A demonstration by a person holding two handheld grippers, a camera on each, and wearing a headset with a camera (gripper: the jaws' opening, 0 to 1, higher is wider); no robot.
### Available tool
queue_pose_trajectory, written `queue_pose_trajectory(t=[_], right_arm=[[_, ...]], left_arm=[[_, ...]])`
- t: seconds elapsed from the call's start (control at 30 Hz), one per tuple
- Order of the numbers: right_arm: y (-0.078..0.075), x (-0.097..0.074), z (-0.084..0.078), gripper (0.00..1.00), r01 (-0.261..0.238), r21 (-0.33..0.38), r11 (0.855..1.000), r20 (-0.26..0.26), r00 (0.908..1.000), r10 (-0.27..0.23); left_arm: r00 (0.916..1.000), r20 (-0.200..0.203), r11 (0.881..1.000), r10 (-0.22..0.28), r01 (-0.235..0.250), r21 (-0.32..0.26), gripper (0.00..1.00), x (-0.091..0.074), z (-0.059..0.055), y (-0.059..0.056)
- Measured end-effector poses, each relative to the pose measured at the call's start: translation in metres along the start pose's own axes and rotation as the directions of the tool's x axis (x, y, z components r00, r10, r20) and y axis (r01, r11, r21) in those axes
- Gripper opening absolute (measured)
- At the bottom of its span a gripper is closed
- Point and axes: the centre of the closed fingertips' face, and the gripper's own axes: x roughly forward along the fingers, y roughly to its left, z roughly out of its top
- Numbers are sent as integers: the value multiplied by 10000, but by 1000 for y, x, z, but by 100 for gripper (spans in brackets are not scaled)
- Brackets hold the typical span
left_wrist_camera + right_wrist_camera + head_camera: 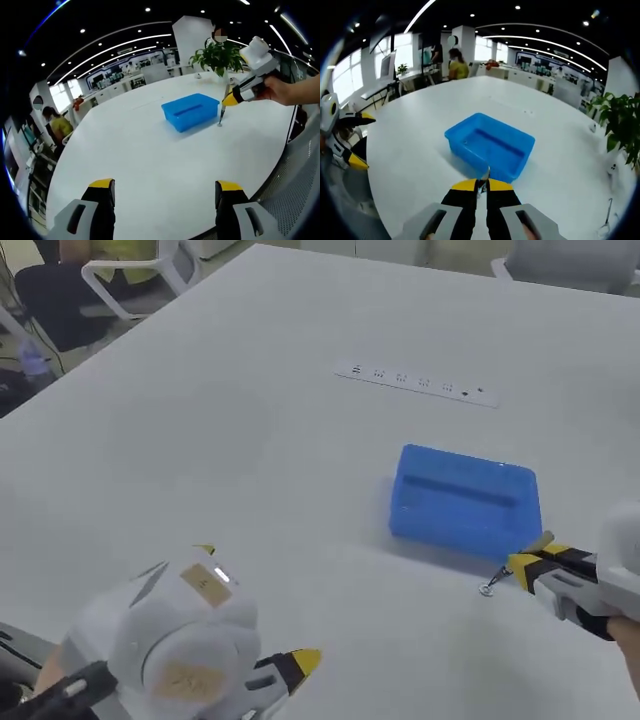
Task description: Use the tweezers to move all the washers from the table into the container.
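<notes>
Washer [487, 588] is sitting at the tip of the tweezers [500, 578], ahead of and below the jaws of the right gripper [525, 565]. It is just beside the near wall of the container [465, 502]. The frames are too coarse to tell whether it is pinched clear of the table [250, 440] or lying flat on it.

The right gripper is clamping the tweezers, with its jaws drawn nearly together around the shanks. In the right gripper view the tweezer points are projecting just past the jaw tips, and the container is lying directly ahead of them.

The left gripper [165, 186] is hanging idle with its jaws spread wide and nothing between them. It is well apart from the washer, which is far ahead of its jaws and off to their right.

Handling, as a judgement:
- The washer is looking small, thin, rigid and very light. It is probably smooth metal, so it is likely to slip or flick away if squeezed off-centre.
- The best hold is across the ring, with one point through the hole and one on the outer edge, or edge to edge across the flat.
- Pressure on the tweezers should be steady while the washer is being carried over the wall ahead.
</notes>
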Motion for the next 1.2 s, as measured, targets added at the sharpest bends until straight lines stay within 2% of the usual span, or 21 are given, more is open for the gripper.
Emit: queue_pose_trajectory(t=[0.23,0.33,0.37,0.47,0.7,1.0,1.2], right_arm=[[1,2,-1,2,24,-33,10000,30,10000,-24],[1,3,0,2,16,-122,9999,34,10000,-15],[2,3,1,2,27,-162,9999,40,10000,-26],[2,3,1,2,50,-216,9998,71,10000,-48],[-1,6,-2,2,53,-250,9997,90,9999,-51],[0,8,-1,2,-3,-383,9993,118,9999,7],[1,6,-3,1,-116,-416,9991,41,9999,118]], left_arm=[[10000,-67,10000,-23,24,49,84,0,-1,0],[9997,260,10000,13,-13,4,85,-2,5,0],[9997,259,10000,-1,2,-12,85,-3,5,0],[9998,140,9999,-129,129,-26,85,-1,3,-2],[9986,189,9987,-484,486,-127,88,-4,6,-6],[9942,498,9951,-951,963,-223,97,-9,25,-14],[9934,454,9929,-1050,1073,-519,99,-12,25,-16]])
